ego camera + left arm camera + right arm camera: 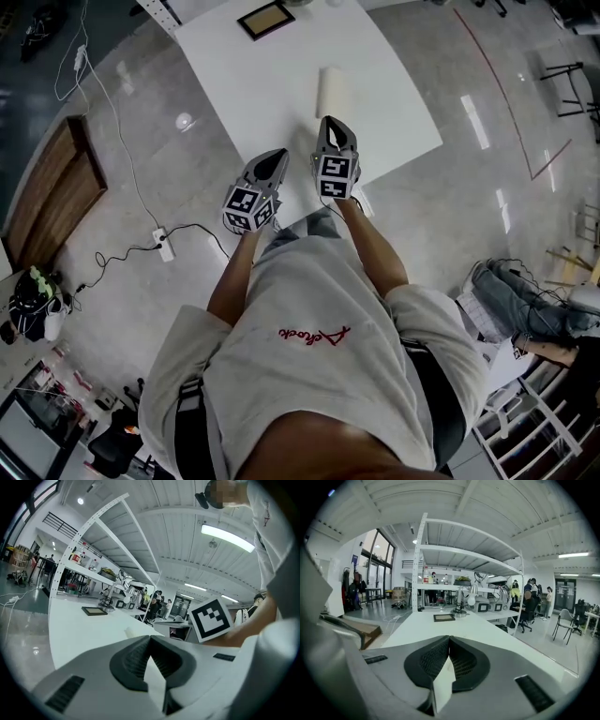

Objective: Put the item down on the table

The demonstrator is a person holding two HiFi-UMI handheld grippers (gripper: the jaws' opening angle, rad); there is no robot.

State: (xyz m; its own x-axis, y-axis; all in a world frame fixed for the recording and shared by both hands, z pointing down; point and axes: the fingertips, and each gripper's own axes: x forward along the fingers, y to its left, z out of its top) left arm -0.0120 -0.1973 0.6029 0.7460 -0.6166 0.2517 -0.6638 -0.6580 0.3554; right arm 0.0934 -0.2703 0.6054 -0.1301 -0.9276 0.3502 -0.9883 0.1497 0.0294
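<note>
Looking down past our pale grey shirt [309, 375], we find both tools hovering over the near end of the white rectangular table [394, 112]. The left gripper [278, 155] sits toward the table's near left edge. Its dark ribbed pads are pressed together tip to tip with nothing between them. The right gripper [334, 122] is beside it, a touch further in over the table, and its claw is likewise pressed together and empty. Just beyond it, around the table's middle, the white cylindrical roll [332, 91] lies on its side on the tabletop, clear of both claws. At the table's far end rests a dark flat rectangular frame [265, 20].
</note>
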